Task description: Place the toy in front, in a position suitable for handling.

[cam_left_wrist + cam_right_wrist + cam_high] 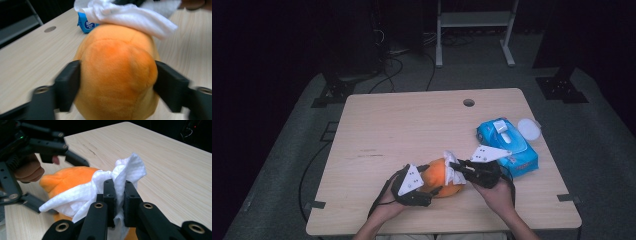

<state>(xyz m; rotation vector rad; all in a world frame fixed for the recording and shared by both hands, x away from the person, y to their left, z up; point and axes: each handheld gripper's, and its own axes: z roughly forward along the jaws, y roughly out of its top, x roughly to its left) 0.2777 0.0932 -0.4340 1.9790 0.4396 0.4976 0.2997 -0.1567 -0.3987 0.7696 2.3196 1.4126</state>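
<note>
The pale wooden surface (412,125) is mostly bare: its whole far half and left side lie free, with a small round hole (468,102) near the far edge. All the work sits close to the near edge, a little right of centre. To the right, near the right edge, lies a blue wipes pack (508,147) with a white round lid (529,129) touching its far corner.

The orange plush toy (443,178) rests on the surface between the two grippers. Its long axis runs roughly left to right across the surface in the high view, with one rounded end toward the left gripper (433,181). Those jaws stand wide on either side of that rounded end; in the left gripper view the inner faces sit right against the plush, but blur there keeps me from telling whether they press it or merely flank it.

The right gripper (456,167) comes in from the right with its jaws pressed together on a white wipe (120,180). The wipe stands up above the jaws and drapes over the top of the toy toward the other gripper.

The toy's underside and its end toward the right gripper are hidden by the wipe and the jaws. The room beyond the surface is dark; a light metal frame (474,30) and floor cables (392,70) can be made out there.
</note>
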